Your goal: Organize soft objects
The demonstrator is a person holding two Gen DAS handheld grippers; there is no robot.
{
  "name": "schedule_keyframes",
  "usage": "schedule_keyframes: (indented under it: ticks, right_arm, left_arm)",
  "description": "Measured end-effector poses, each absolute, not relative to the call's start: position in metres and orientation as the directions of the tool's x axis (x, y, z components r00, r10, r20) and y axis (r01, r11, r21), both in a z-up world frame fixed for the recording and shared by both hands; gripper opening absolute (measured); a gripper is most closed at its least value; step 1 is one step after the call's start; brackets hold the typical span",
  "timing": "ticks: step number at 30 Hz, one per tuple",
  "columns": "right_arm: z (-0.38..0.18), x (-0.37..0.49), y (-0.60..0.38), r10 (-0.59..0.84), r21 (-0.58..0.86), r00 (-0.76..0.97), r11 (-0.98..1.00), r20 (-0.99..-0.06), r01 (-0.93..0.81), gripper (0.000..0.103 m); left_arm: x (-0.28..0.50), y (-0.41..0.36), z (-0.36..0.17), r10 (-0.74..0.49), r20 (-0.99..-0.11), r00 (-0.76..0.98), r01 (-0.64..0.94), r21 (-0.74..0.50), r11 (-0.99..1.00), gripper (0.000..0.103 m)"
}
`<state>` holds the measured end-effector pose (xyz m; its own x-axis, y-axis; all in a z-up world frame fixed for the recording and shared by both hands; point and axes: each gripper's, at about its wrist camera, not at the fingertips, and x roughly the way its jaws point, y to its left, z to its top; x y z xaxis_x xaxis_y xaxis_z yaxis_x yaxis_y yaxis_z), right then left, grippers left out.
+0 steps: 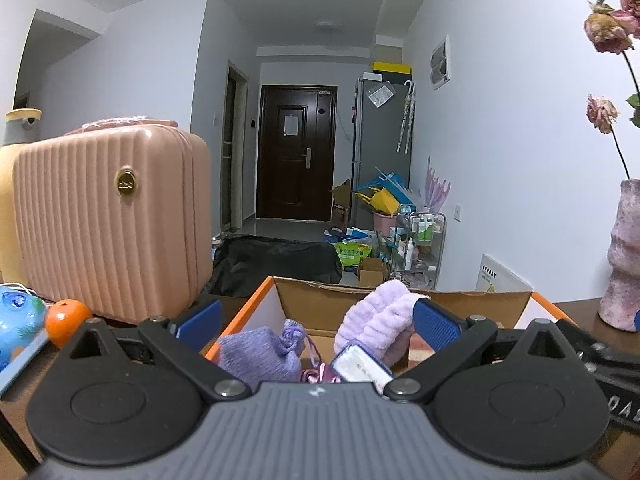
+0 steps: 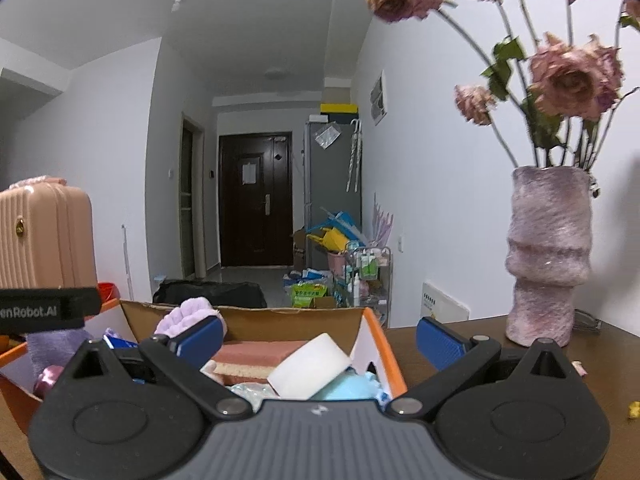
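An orange-rimmed cardboard box (image 1: pixel 320 286) sits on the dark table and holds soft things. In the left wrist view I see a fluffy lilac cloth (image 1: pixel 380 318), a purple drawstring pouch (image 1: pixel 264 350) and a white-and-blue packet (image 1: pixel 360 366) inside it. My left gripper (image 1: pixel 316 322) hangs open over the box's left part with nothing between its fingers. The right wrist view shows the cardboard box (image 2: pixel 296 314) with a pink-and-yellow sponge (image 2: pixel 256 360), a white foam block (image 2: pixel 308 366) and a light blue item (image 2: pixel 348 388). My right gripper (image 2: pixel 320 338) is open above the box's right rim.
A ribbed pink suitcase (image 1: pixel 112 220), an orange (image 1: pixel 66 320) and a blue toy (image 1: pixel 18 320) stand left of the box. A pink vase (image 2: pixel 548 256) with dried roses stands on the table at the right. A corridor with clutter lies beyond.
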<state>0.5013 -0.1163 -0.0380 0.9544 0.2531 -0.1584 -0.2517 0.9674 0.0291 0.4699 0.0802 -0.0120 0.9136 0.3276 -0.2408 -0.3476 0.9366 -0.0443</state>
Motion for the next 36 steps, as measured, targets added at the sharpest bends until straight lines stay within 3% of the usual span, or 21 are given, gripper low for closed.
schedule_keyframes:
  ticks: [20,27,36]
  right_arm:
    - [-0.026,0.377,-0.143,0.23,-0.054,0.964,0.97,-0.136,-0.239,0.103]
    - [-0.012,0.32,-0.141,0.261,-0.085,0.946,0.956,-0.19,-0.281,0.103]
    - [-0.004,0.242,-0.162,0.261,-0.004,0.92,0.962,-0.292,-0.274,0.103]
  left_arm:
    - [0.361,0.065,-0.002,0.279,-0.239,0.93,-0.291,-0.014,0.957,0.103]
    - [0.312,0.058,0.008,0.252,-0.267,0.93,-0.26,0.005,0.965,0.103]
    - [0.225,0.053,0.032,0.21,-0.285,0.935,-0.218,0.001,0.976,0.103]
